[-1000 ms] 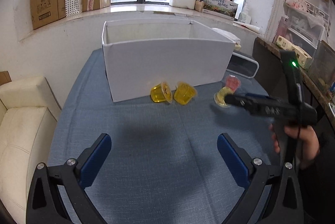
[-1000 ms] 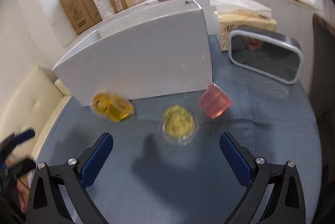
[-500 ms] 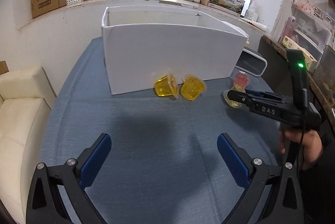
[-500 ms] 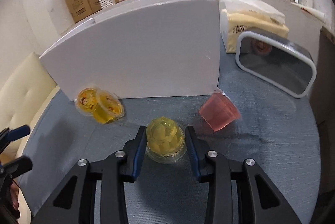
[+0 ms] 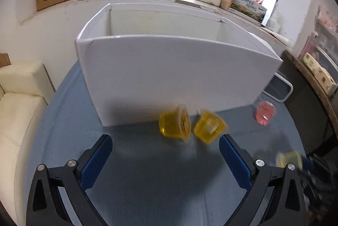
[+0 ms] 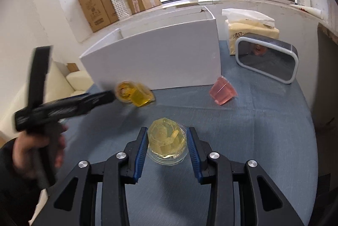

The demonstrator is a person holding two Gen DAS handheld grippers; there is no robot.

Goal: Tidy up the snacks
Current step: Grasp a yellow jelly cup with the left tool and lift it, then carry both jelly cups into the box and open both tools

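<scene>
At the far left a cream sofa (image 5: 21,103) sits beside the blue-clothed table (image 5: 147,183). Your left gripper (image 5: 164,152) hangs over that cloth with its blue pads (image 5: 99,154) spread wide and nothing between them; in the right wrist view the same tool shows from the side, blurred, with your left hand (image 6: 40,150) around its handle and its tip close to the orange cups.

Ahead stands the open white box (image 5: 179,69), its front wall facing you. Just in front of that wall, two orange jelly cups (image 5: 175,125) lie tipped on their sides, nearly touching each other, with the right-hand one (image 5: 209,129) close to your left gripper's right finger. Both are smeared by motion blur.

Further right, your right gripper (image 6: 166,148) is closed to a narrow gap around a pale yellow jelly cup (image 6: 166,141), which sits inverted with its wide rim down, a blue pad (image 6: 141,152) against each side. Whether the cup is lifted off the cloth cannot be told.

To the right of that, a pink jelly cup (image 6: 222,93) lies on its side near the box's right front corner, well apart from the held cup. Beyond it a white-framed mirror (image 6: 268,63) stands on the cloth, with a tissue pack (image 6: 249,27) just behind it.
</scene>
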